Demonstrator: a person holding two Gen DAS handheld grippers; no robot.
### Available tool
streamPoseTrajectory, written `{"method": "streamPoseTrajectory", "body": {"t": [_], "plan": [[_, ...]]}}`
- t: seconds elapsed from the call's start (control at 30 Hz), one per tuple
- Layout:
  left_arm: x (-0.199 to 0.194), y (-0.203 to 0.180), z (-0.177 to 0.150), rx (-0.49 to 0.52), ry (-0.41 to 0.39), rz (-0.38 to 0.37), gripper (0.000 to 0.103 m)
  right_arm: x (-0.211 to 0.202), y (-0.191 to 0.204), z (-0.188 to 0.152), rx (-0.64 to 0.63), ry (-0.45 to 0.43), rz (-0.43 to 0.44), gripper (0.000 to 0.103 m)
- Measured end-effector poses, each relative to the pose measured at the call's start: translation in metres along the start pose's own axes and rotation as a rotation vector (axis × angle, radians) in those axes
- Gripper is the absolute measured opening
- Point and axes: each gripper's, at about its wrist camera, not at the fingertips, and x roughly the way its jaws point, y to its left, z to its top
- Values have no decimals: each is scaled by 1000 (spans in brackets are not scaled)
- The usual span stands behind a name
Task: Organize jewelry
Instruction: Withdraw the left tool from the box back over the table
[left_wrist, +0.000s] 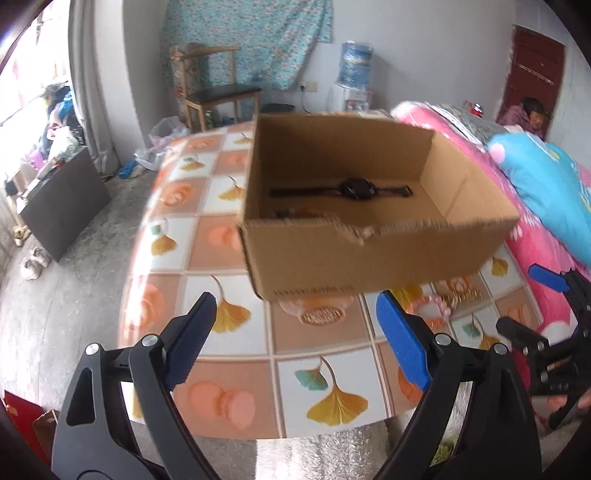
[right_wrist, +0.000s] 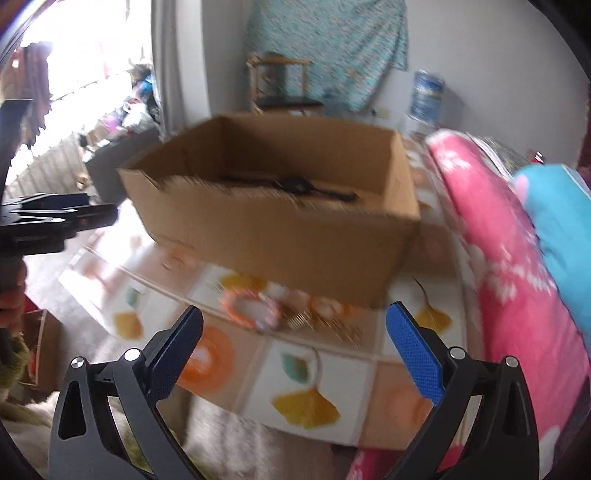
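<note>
An open cardboard box stands on a tiled-pattern table; it also shows in the right wrist view. A black wristwatch lies inside it, also seen from the right wrist. A pink bead bracelet and a gold chain lie on the table in front of the box; the bracelet and chain appear blurred in the right wrist view. My left gripper is open and empty above the table's near edge. My right gripper is open and empty, near the bracelet.
A pink quilt and a blue pillow lie right of the table. A wooden chair, a water dispenser and a dark cabinet stand farther off. The right gripper shows at the left wrist view's right edge.
</note>
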Motion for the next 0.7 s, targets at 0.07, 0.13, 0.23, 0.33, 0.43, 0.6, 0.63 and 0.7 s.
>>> {"method": "streamPoseTrajectory", "body": {"t": [0.07, 0.13, 0.23, 0.33, 0.43, 0.6, 0.63, 0.7], "plan": [[9, -5, -9, 17, 21, -37, 84, 5, -3, -5, 17, 35, -49, 97], [16, -13, -18, 46, 32, -64, 84, 6, -4, -9, 29, 45, -51, 97], [25, -29, -29, 120, 36, -108, 84, 2, -2, -11, 51, 32, -32, 97], [31, -44, -36, 176, 36, -143, 84, 7, 0, -10, 74, 39, -1, 97], [37, -57, -38, 195, 37, -216, 84, 13, -7, -9, 150, 76, 55, 97], [46, -64, -39, 203, 54, -260, 71, 20, -20, -11, 247, 101, 89, 95], [49, -65, -39, 205, 57, -266, 69, 22, -22, -12, 265, 110, 93, 90], [52, -66, -38, 209, 58, -276, 60, 24, -26, -12, 284, 123, 96, 83]]}}
